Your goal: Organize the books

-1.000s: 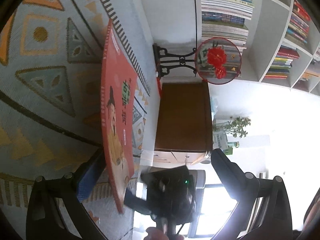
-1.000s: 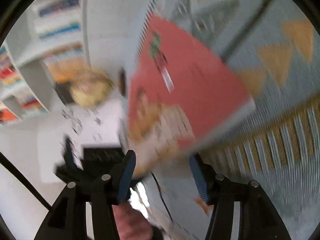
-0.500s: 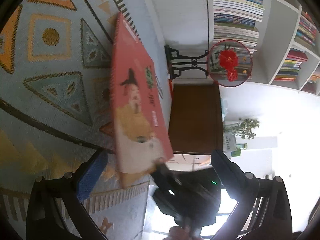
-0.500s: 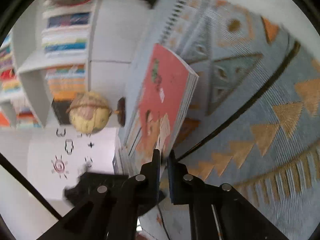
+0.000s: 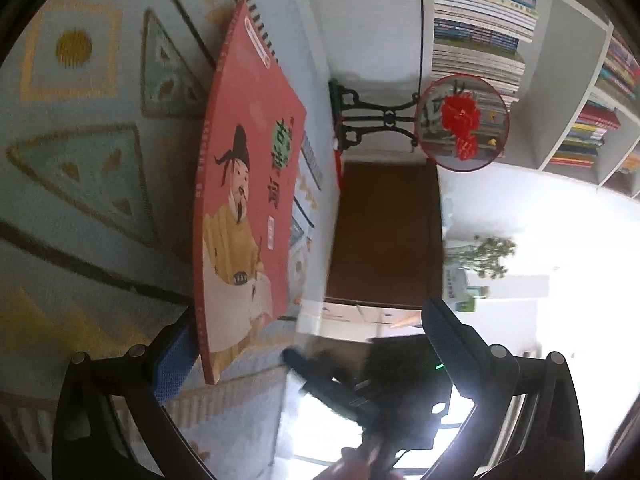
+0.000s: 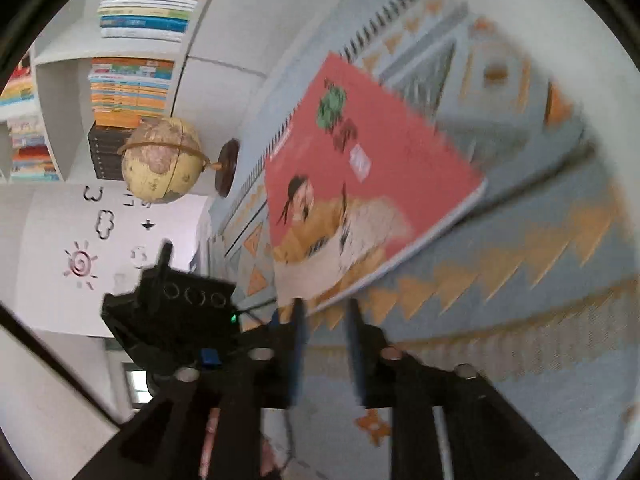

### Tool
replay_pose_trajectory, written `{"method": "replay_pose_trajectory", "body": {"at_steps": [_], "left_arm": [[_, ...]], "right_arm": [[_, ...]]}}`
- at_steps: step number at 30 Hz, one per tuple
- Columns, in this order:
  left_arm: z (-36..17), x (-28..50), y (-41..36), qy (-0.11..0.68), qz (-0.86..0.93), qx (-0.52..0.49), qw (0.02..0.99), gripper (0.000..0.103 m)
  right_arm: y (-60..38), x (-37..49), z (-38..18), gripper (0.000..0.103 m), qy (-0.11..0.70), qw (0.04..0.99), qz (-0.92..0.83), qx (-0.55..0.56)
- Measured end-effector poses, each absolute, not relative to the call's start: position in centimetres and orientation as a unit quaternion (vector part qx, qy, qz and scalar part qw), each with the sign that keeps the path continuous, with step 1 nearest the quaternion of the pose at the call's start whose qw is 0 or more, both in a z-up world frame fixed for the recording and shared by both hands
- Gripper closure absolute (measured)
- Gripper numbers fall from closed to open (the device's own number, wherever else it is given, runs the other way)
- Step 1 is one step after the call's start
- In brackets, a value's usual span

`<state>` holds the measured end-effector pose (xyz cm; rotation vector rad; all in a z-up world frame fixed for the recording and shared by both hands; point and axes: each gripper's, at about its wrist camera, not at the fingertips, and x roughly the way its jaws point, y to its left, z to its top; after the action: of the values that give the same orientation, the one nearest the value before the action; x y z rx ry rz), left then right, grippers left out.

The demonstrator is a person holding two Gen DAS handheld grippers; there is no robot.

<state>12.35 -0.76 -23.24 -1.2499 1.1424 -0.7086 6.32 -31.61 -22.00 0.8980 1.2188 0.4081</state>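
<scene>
While looking along the left gripper, we are seeing its jaws standing wide, holding nothing. The red book is sitting tilted up off the patterned rug, its near corner just beside the blue pad of the one finger; whether they are touching we cannot tell. The other finger is well apart from the book. Behind the book a black stand is carrying a round fan with a red flower, with a brown cabinet next to it and shelves of books further back. The right gripper is showing as a blurred black shape between the fingers, a hand under it.

Switching to the right wrist view, we are seeing the right gripper with a narrow gap between its jaws; they have just been opening, and nothing is sitting between them. The red book is lying just past the fingertips, blurred, its near edge raised above the rug. The left gripper is showing as a black block near the book's low corner. A globe is standing beside bookshelves.
</scene>
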Motion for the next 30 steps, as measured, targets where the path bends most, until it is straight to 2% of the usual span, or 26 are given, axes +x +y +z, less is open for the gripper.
{"method": "replay_pose_trajectory", "body": {"at_steps": [1,2,3,7,8,10,12,18,23,30], "left_arm": [[-23.1,12.4,-0.6,0.497,-0.301,-0.532,0.616,0.001],[-22.8,12.4,-0.4,0.501,-0.292,-0.520,0.626,0.001],[-22.5,12.4,-0.2,0.510,-0.280,-0.497,0.644,0.001],[-20.8,12.8,0.1,0.520,-0.256,-0.423,0.696,0.001],[-20.5,13.1,0.1,0.519,-0.255,-0.413,0.703,0.001],[-20.1,13.9,0.1,0.520,-0.252,-0.392,0.716,0.001],[-20.4,14.4,0.1,0.526,-0.245,-0.382,0.719,0.001],[-20.5,14.4,-0.4,0.544,-0.220,-0.309,0.749,0.001],[-20.1,14.3,-2.0,0.556,-0.247,-0.218,0.763,0.001],[-20.8,13.8,0.2,0.554,-0.269,-0.283,0.735,0.001]], "right_arm": [[-32.2,7.0,-21.3,0.039,0.546,0.728,0.167,0.381],[-32.6,7.8,-20.8,0.031,0.540,0.744,0.155,0.361],[-32.9,8.6,-20.4,0.029,0.536,0.754,0.152,0.348],[-32.2,12.4,-20.2,0.029,0.520,0.799,0.129,0.273],[-31.5,13.4,-20.5,0.031,0.522,0.807,0.128,0.244],[-30.2,15.0,-20.8,0.044,0.520,0.824,0.120,0.190],[-28.8,16.5,-21.1,0.049,0.520,0.832,0.125,0.148],[-28.1,17.2,-22.5,0.055,0.517,0.837,0.144,0.105],[-27.5,18.2,-22.7,0.055,0.516,0.834,0.171,0.089],[-26.4,18.2,-22.9,0.054,0.529,0.812,0.221,0.112]]}}
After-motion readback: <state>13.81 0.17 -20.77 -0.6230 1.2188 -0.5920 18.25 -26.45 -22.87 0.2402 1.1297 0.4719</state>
